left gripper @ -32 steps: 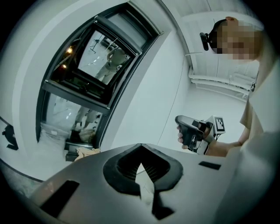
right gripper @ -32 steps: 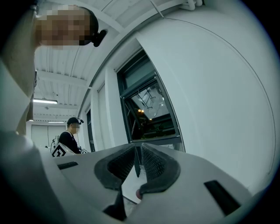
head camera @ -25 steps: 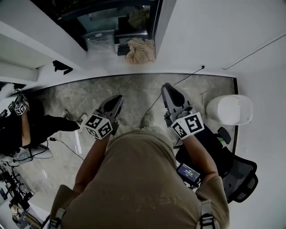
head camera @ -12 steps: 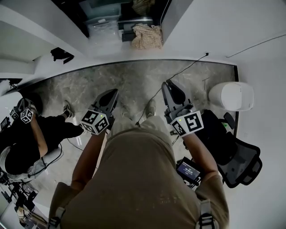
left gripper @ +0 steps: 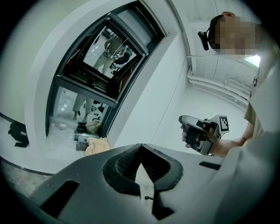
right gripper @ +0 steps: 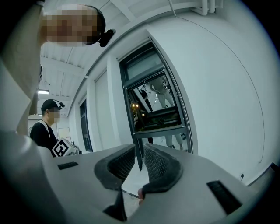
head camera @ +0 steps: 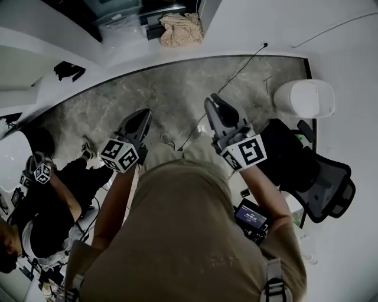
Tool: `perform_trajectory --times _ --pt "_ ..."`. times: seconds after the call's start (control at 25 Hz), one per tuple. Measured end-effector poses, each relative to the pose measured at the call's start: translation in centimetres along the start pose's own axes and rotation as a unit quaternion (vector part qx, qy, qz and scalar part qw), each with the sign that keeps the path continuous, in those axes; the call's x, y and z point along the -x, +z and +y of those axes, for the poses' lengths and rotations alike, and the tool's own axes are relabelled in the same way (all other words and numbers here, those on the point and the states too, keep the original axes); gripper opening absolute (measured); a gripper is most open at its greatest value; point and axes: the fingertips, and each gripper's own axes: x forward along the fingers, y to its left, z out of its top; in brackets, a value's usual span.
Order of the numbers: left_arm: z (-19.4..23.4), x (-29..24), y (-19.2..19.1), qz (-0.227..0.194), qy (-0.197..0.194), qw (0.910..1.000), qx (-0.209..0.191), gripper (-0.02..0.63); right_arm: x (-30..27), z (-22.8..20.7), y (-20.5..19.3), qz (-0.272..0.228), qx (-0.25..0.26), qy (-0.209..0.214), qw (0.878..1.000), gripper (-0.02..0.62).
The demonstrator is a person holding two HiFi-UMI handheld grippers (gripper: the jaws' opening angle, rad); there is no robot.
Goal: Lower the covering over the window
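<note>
The dark-framed window (head camera: 147,13) is set in the white wall ahead, at the top of the head view. Its glass (left gripper: 103,61) shows reflections, and I see no covering across it. My left gripper (head camera: 142,115) is held out over the marble floor with its jaws shut and empty (left gripper: 140,148). The right gripper (head camera: 214,104) is level beside it, pointed at the window (right gripper: 153,105). Its tips (right gripper: 140,151) stand a narrow slit apart with nothing between them. Both are well short of the window.
A beige cloth (head camera: 180,28) and a clear plastic box (head camera: 118,26) lie on the sill. A white round bin (head camera: 305,97) and a black office chair (head camera: 322,186) stand at the right. A cable (head camera: 236,72) crosses the floor. Another person (head camera: 50,200) sits at the left.
The window and sill have slid toward the top of the head view, and the seated person has drifted down the picture. Both grippers moved along with my body; their jaws look unchanged.
</note>
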Motion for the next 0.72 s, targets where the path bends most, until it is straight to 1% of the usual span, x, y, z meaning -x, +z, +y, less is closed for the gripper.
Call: perform_trajectory --times 0.16,0.28,0.36,0.48,0.6,0.72 --pt "-4.4 -1.3 -0.6 -0.008 0.01 0.9995 -0.028 0.014 3.4 -2.5 0.2 -0.015 -0.006 0.011 1.0 0.048" --pt "-8.2 -2.9 -1.4 -0.012 0.011 0.9993 -0.034 0.014 6.1 -4.8 1.3 -0.036 -0.017 0.011 0.999 0.048" --pt "-10.6 -3.9 -2.1 -0.015 0.013 0.999 -0.04 0.014 8.0 -5.5 1.9 -0.047 -0.017 0.019 0.999 0.048" --pt "-13.9 -5.0 -3.2 -0.023 0.024 0.9982 -0.049 0.014 11.2 -6.7 2.0 -0.049 -0.01 0.032 0.998 0.048" --pt "-16.6 -5.4 -4.2 -0.041 0.04 0.9971 -0.05 0.014 14.0 -8.0 1.8 -0.047 -0.017 0.042 0.998 0.048" --pt "-19.2 -5.7 -5.3 -0.057 0.053 0.9957 -0.05 0.014 16.7 -8.8 1.7 -0.045 -0.011 0.053 0.998 0.048"
